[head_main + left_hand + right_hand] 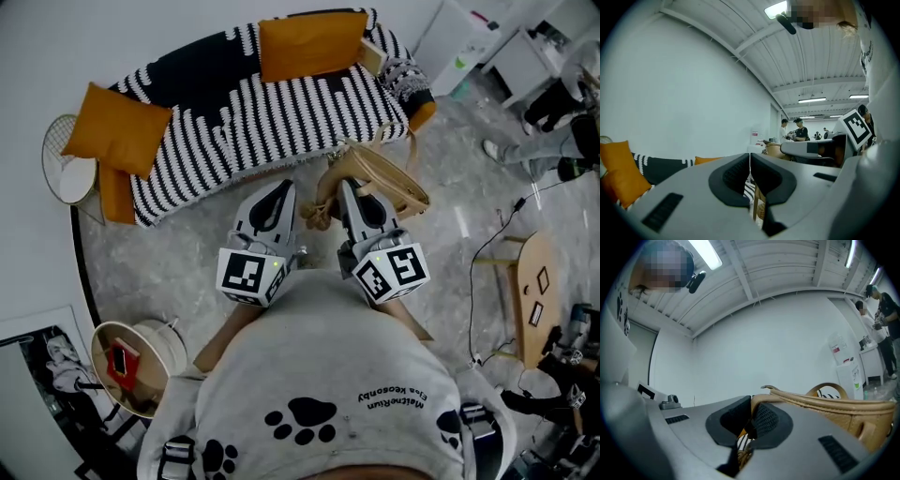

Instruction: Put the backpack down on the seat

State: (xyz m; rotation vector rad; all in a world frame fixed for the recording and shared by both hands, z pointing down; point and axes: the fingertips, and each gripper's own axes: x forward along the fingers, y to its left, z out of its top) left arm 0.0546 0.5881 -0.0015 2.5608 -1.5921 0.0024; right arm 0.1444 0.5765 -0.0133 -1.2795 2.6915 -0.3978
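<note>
A tan backpack (386, 180) hangs over the floor just in front of the sofa's right front corner. My right gripper (346, 190) is shut on its top strap (761, 404), and the bag's body (843, 411) stretches off to the right in the right gripper view. A knotted cord (315, 212) dangles between the two grippers. My left gripper (283, 190) hovers beside it on the left, jaws shut with nothing between them (750, 174). The sofa seat (281, 112) has a black and white striped cover and lies beyond both grippers.
Orange cushions lie on the sofa at the left (117, 127) and at the back (309, 42). A white round side table (66, 161) stands left of it. A wooden table (530, 291) and a floor cable (487, 253) are right. A person's legs (548, 145) show at far right.
</note>
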